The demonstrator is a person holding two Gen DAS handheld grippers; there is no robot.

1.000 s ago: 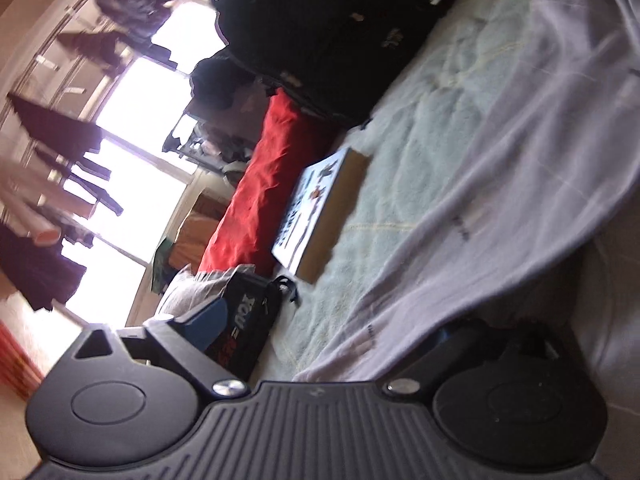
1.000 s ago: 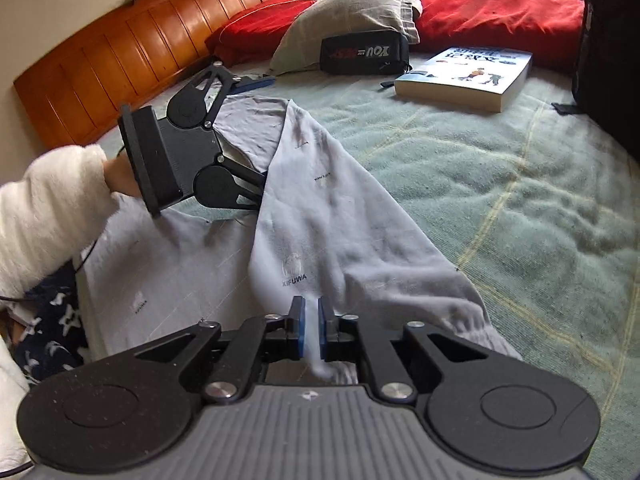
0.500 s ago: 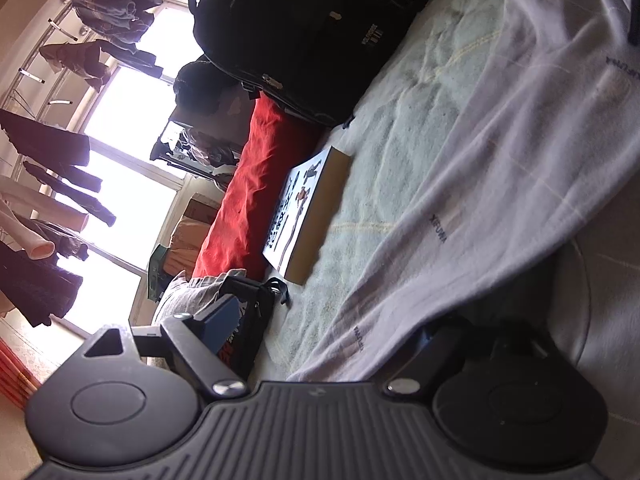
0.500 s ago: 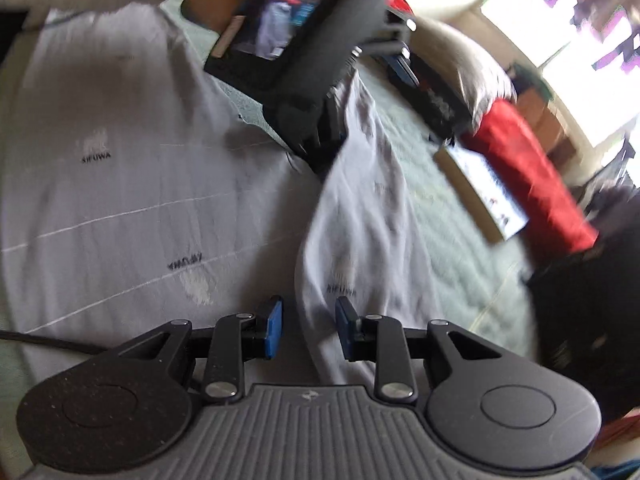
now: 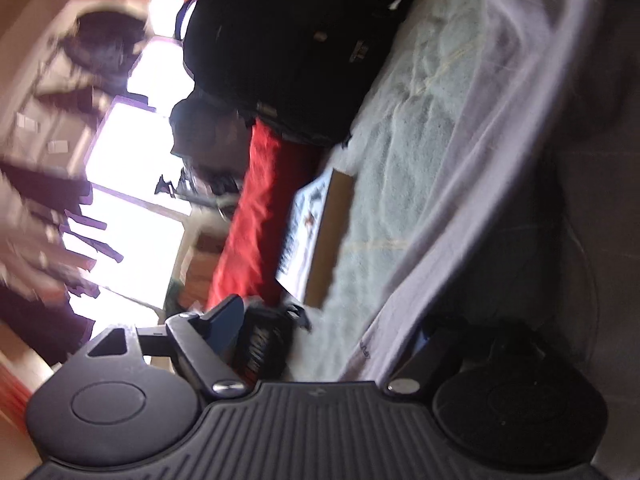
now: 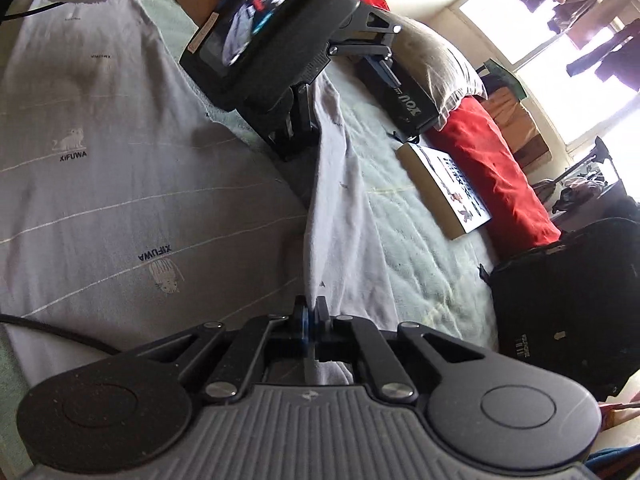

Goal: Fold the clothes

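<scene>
Two grippers on one light, limp garment (image 6: 132, 208) spread across the bed (image 6: 420, 248). Right gripper (image 6: 310, 314) clamped on a raised fold edge, best hold; left gripper (image 5: 320, 332) closing, wide, straddling the same edge.

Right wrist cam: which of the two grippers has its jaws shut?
The right gripper, at the bottom of the right wrist view, pinching the grey garment. The left gripper, further up, has its jaws apart.
</scene>
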